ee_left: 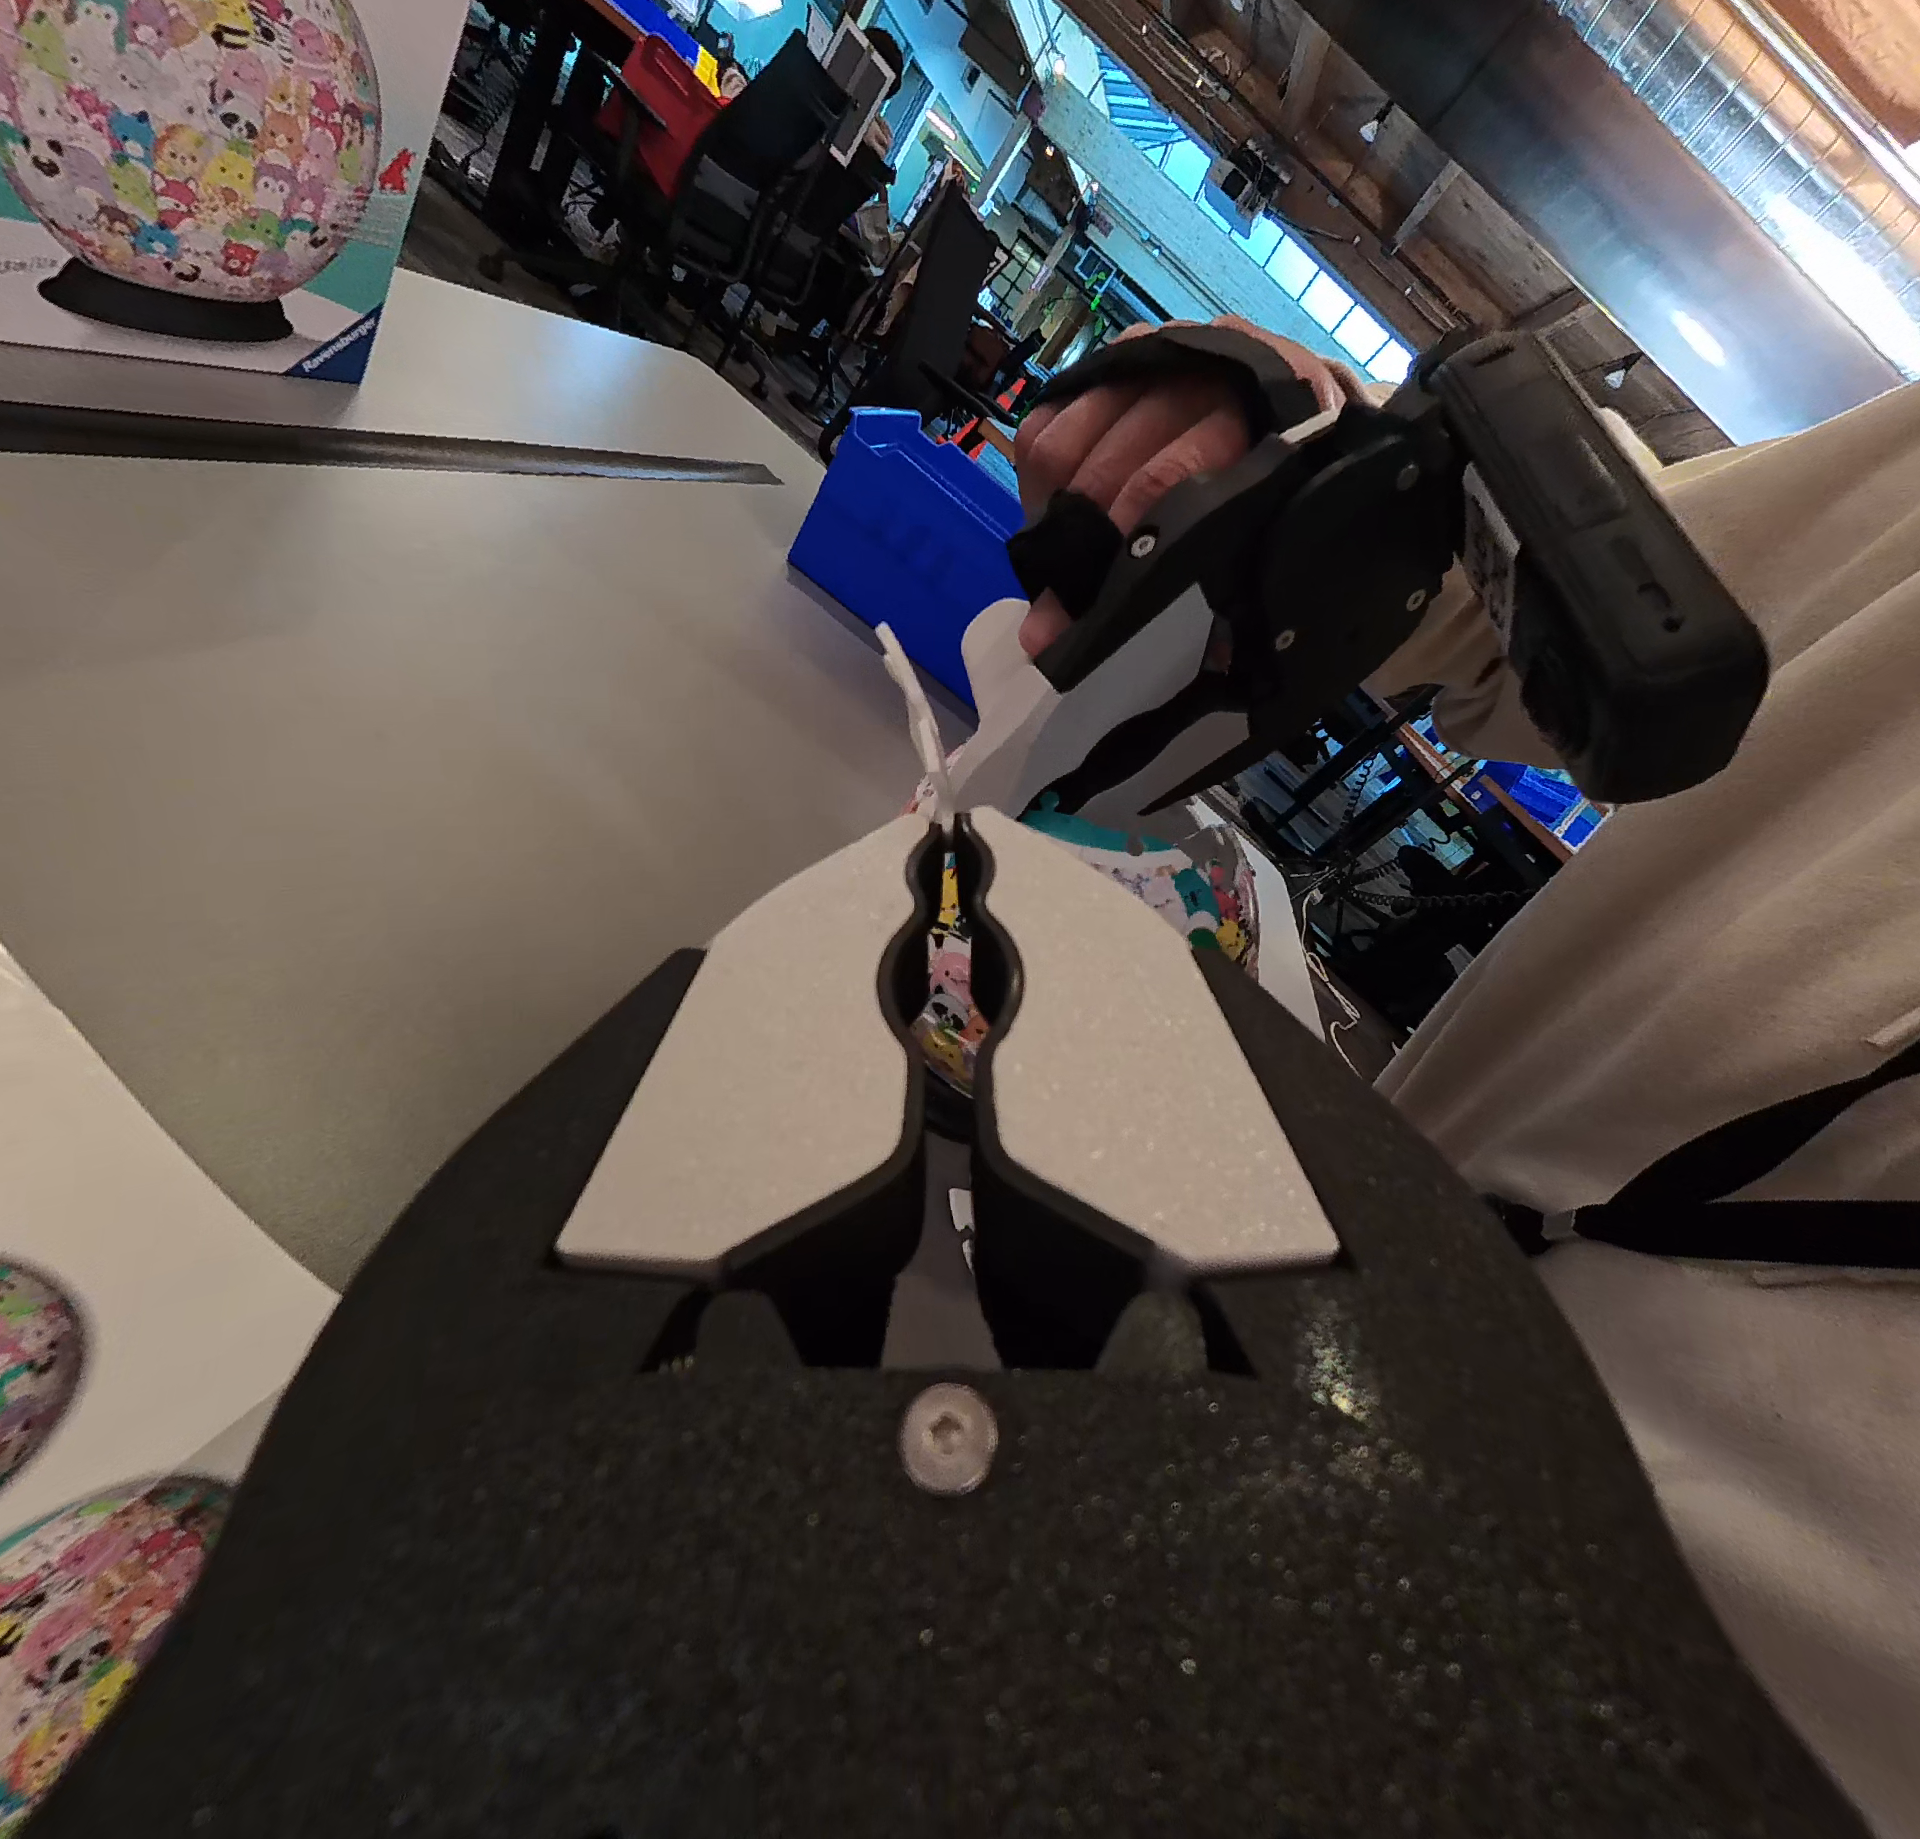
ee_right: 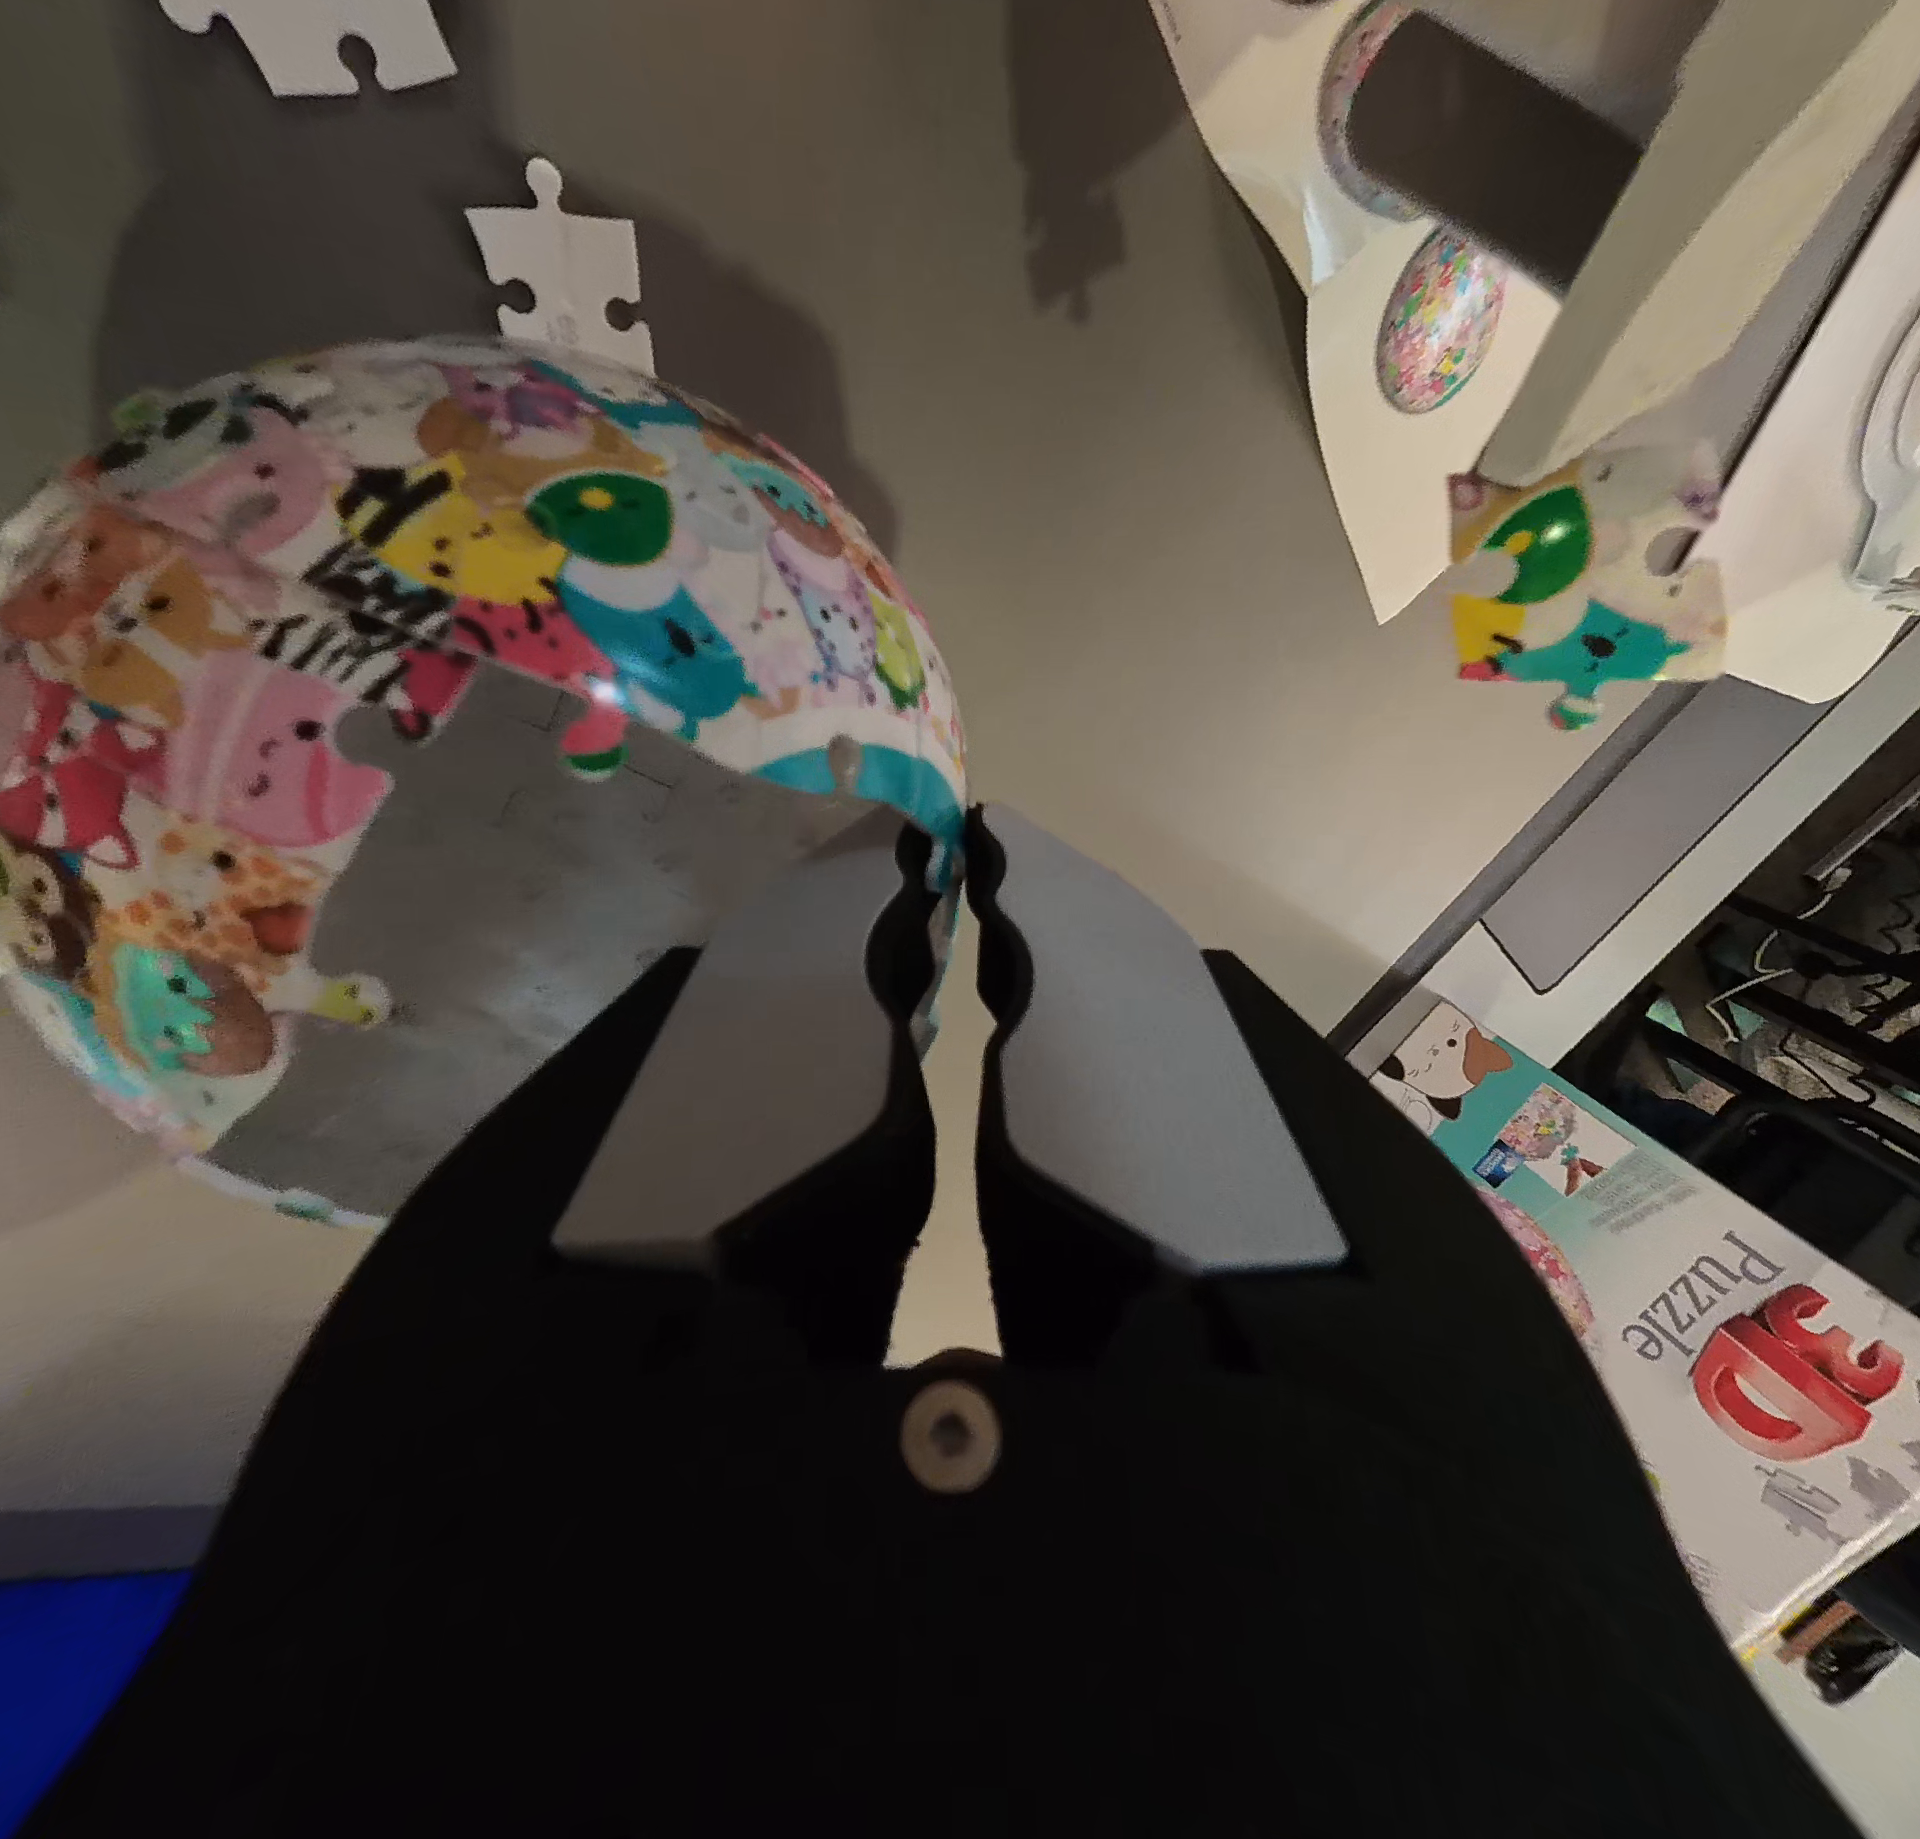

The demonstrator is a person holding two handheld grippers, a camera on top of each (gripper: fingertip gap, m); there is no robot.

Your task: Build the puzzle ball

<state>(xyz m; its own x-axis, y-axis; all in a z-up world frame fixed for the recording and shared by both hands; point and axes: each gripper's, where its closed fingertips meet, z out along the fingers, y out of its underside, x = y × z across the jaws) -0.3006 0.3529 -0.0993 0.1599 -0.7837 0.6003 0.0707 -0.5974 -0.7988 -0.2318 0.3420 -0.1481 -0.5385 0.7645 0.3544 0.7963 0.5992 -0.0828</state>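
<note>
Right gripper (ee_right: 954, 833) jaws clamped on puzzle ball (ee_right: 436, 646) rim — left gripper (ee_left: 951, 833) jaws likewise, opposite.

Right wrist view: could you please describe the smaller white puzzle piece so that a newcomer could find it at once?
Find the colourful, partly built puzzle ball on the left of the grey table. Just past its upper edge lies the piece, blank side up. Unlike the wider white piece at the top left corner, it is narrow, with one knob on top.
</note>
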